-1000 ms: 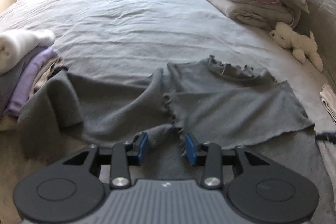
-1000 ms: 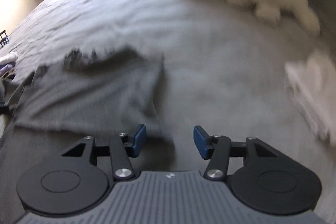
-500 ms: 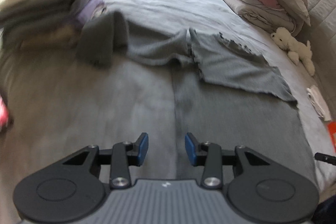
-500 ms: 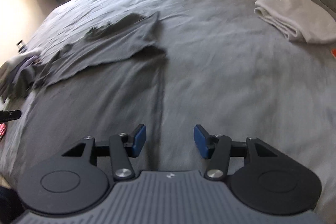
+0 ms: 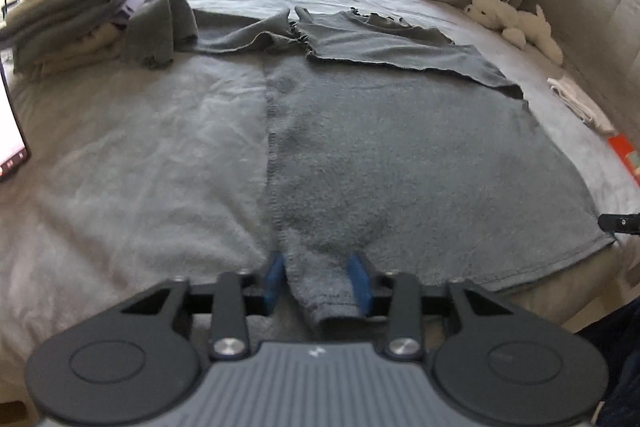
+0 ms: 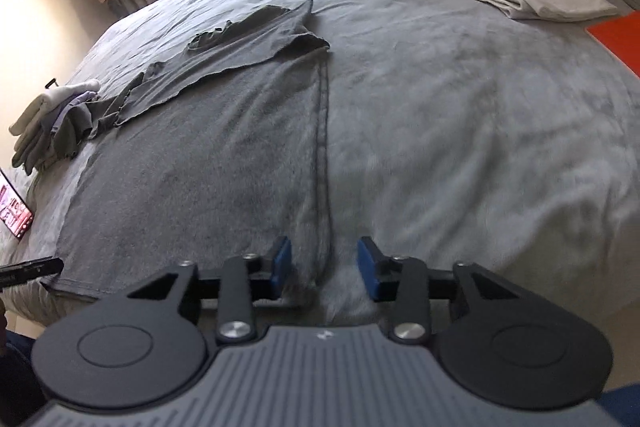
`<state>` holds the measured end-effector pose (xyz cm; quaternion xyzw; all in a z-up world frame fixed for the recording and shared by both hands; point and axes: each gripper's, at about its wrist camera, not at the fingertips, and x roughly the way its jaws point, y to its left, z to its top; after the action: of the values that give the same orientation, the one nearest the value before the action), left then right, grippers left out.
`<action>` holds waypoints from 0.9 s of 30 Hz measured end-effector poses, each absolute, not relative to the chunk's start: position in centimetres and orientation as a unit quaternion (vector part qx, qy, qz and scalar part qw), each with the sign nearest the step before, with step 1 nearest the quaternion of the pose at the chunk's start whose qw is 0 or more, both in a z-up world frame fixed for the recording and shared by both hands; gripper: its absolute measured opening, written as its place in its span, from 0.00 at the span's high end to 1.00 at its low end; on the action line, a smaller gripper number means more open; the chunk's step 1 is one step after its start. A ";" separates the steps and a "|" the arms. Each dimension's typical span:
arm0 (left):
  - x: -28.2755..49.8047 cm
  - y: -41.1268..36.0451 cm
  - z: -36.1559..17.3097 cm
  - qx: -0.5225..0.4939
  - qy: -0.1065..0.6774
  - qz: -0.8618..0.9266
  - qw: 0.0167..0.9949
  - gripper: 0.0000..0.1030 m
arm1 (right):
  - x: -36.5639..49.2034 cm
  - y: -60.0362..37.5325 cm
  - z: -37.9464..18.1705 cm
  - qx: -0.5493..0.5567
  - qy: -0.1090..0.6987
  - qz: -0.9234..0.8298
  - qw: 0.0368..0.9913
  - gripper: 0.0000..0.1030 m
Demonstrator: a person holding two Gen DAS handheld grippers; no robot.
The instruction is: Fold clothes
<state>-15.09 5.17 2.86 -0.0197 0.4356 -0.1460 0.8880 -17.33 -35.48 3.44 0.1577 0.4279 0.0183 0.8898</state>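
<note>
A dark grey garment (image 5: 400, 147) lies spread flat on the bed (image 5: 120, 147), its top folded over at the far end beside a stack of folded clothes (image 5: 72, 7). The left tool (image 5: 318, 285) has just been closing and is clenched on the garment's near left corner. The right tool (image 6: 324, 267) has also been closing, its pads straddling the garment's right hem (image 6: 324, 147) without yet pressing it.
</note>
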 end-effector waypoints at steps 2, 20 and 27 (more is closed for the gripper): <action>-15.0 5.6 3.4 -0.040 0.442 -0.154 0.883 0.95 | -17.4 -34.8 3.2 0.151 0.431 0.014 0.890 0.93; -14.2 8.4 5.1 -0.079 0.455 -0.151 0.874 0.88 | -16.1 -35.6 5.8 0.087 0.449 0.021 0.889 0.86; -6.5 11.3 8.9 -0.087 0.387 -0.048 0.917 0.60 | -12.1 -36.6 8.2 0.082 0.406 -0.024 0.910 0.71</action>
<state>-6.52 11.32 8.94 -0.0870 0.3870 -0.0476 0.9167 -12.15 -36.61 8.19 0.0816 0.4059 -0.0237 0.9100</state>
